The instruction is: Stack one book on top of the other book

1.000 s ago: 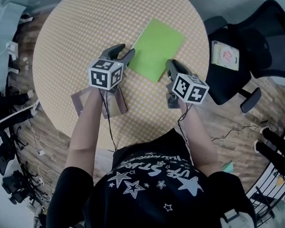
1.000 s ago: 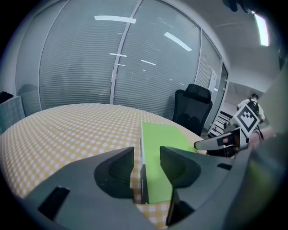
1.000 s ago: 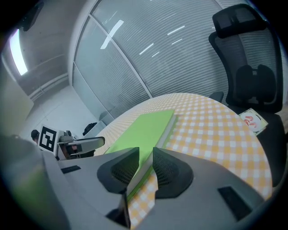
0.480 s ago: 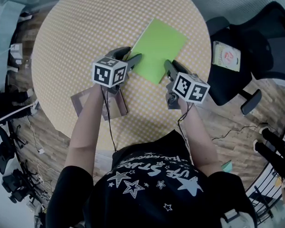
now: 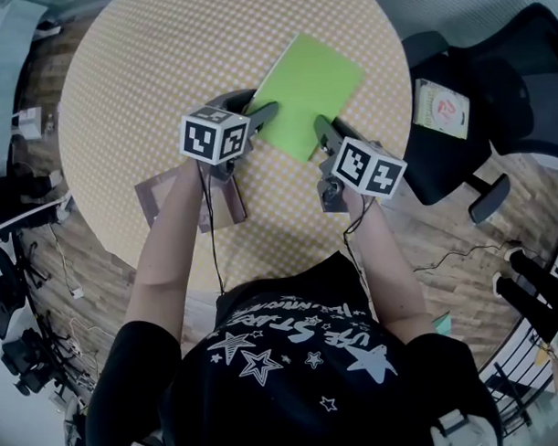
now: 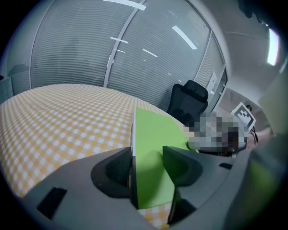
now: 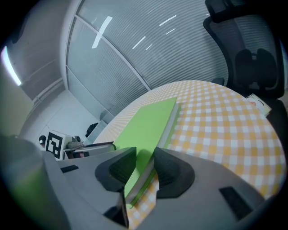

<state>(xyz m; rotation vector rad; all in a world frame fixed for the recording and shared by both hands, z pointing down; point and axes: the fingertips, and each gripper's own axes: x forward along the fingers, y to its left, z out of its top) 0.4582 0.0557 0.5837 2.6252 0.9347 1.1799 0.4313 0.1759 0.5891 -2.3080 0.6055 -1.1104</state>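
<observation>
Left gripper point(image 6: 147, 157) and right gripper point(image 7: 144, 157), jaws just opened, loose around near edge of green book point(image 5: 306, 79), book on round yellow-checked table point(image 5: 146, 76), wooden floor point(image 5: 462, 229), black office chair point(image 5: 502, 82), slatted glass wall point(image 6: 81, 45).

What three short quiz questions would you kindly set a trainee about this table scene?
1. True or false: the green book lies on the black chair.
2. What stands between the jaws of the right tool? A) nothing B) an edge of the green book C) a cup
3. What pattern covers the table?

Key:
1. False: it lies on the table.
2. B: the jaws, which have just been opening, stand open around it.
3. A yellow-and-white check.
</observation>
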